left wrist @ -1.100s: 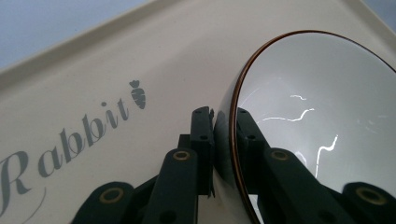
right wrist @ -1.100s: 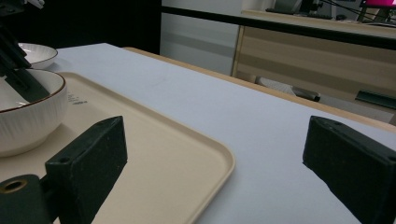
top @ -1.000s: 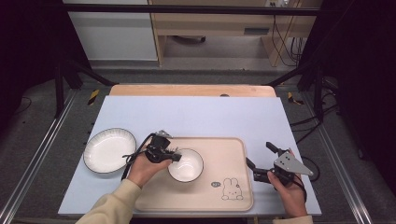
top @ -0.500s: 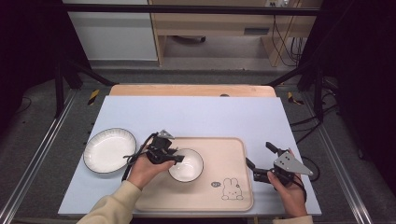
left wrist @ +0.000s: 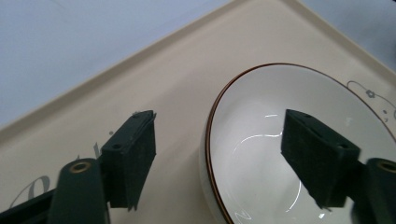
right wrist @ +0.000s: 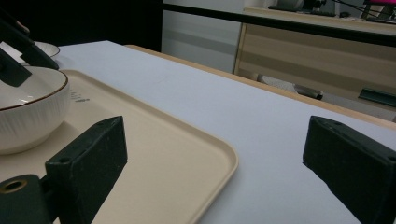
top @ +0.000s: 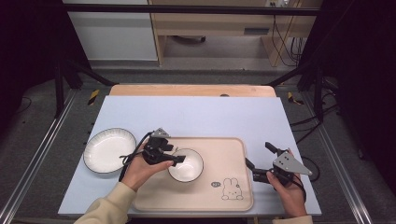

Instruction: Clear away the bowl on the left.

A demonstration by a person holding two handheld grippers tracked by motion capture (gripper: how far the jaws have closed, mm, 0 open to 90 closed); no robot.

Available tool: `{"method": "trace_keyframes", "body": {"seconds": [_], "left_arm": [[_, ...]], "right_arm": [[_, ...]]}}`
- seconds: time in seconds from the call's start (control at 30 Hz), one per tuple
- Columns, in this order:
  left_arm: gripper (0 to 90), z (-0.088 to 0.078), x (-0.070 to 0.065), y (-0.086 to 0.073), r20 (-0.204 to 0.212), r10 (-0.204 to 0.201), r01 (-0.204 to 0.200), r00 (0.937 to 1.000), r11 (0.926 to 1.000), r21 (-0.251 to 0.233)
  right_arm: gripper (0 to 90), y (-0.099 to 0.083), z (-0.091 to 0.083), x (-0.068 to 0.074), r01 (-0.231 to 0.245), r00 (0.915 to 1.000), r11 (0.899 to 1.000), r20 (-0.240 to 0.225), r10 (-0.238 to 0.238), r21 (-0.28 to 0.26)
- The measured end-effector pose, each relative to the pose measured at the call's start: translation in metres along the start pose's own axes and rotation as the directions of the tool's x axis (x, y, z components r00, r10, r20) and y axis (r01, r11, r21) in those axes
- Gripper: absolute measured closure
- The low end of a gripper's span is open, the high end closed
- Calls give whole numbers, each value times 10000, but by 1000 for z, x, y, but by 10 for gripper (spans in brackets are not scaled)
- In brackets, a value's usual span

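A white bowl [top: 186, 164] with a thin brown rim stands on a beige tray [top: 224, 154] printed with a rabbit drawing. My left gripper [top: 177, 156] is open and straddles the bowl's left rim. In the left gripper view, one jaw is outside the bowl [left wrist: 252, 163] above the tray [left wrist: 163, 84] and the other is inside it, with neither touching the wall; the left gripper [left wrist: 224, 163] is centred on the rim. My right gripper [top: 259, 156] is open and empty at the tray's right edge. In the right gripper view, the right gripper [right wrist: 219, 172] spans the tray's corner [right wrist: 154, 140].
A larger white plate [top: 109, 150] lies on the pale blue mat [top: 196, 116] left of the tray. The far half of the mat is bare. A wooden table edge [top: 191, 90] runs along the back. The bowl [right wrist: 28, 112] stands to the left in the right gripper view.
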State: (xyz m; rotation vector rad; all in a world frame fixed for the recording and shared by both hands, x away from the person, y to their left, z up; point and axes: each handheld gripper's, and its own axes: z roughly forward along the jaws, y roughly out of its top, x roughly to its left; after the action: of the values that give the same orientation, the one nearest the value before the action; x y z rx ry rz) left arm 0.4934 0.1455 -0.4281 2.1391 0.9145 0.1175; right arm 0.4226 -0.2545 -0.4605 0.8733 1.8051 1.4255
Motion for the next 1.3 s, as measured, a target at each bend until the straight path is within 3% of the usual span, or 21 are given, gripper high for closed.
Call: {"method": "trace_keyframes", "body": {"seconds": [0.13, 0.2, 0.27, 0.33, 0.5, 0.6, 0.8, 0.93, 1.3], "left_arm": [[159, -3, -4, -3, 163, 357, -351, 9992, 9987, -375], [124, -5, -8, -5, -119, 707, -714, 9974, 9948, -731], [119, -8, -12, -11, -440, 921, -973, 9948, 9859, -1360], [119, -9, -13, -16, -330, 719, -767, 9969, 9803, -1820], [113, -17, -15, -21, -247, 977, -1008, 9949, 9641, -2456], [110, -22, -17, -21, -423, 1182, -1252, 9921, 9556, -2669], [111, -28, -19, -25, -687, 1400, -1536, 9878, 9493, -2741], [98, -33, -15, -29, -683, 1288, -1430, 9893, 9486, -2823], [87, -48, -3, -36, -875, 1377, -1587, 9866, 9351, -3170]], "right_arm": [[63, 0, 0, 1, 46, 10000, 10000, -15, -46, 20], [63, 0, 0, 1, 41, 10000, 10000, -39, -41, 15], [62, 0, 0, 1, 39, 10000, 10000, -18, -39, 22], [62, 0, 0, 1, 29, 10000, 10000, -5, -29, 30], [63, 0, 0, 1, 54, 10000, 10000, -27, -54, 21], [62, 0, -1, 1, 39, 10000, 10000, -17, -39, -33], [62, 0, -1, 0, 24, 10000, 10000, -12, -24, -66], [62, 0, -1, 0, 22, 10000, 10000, 2, -22, -91], [61, 0, -1, 1, 21, 10000, 10000, 4, -21, -88]]}}
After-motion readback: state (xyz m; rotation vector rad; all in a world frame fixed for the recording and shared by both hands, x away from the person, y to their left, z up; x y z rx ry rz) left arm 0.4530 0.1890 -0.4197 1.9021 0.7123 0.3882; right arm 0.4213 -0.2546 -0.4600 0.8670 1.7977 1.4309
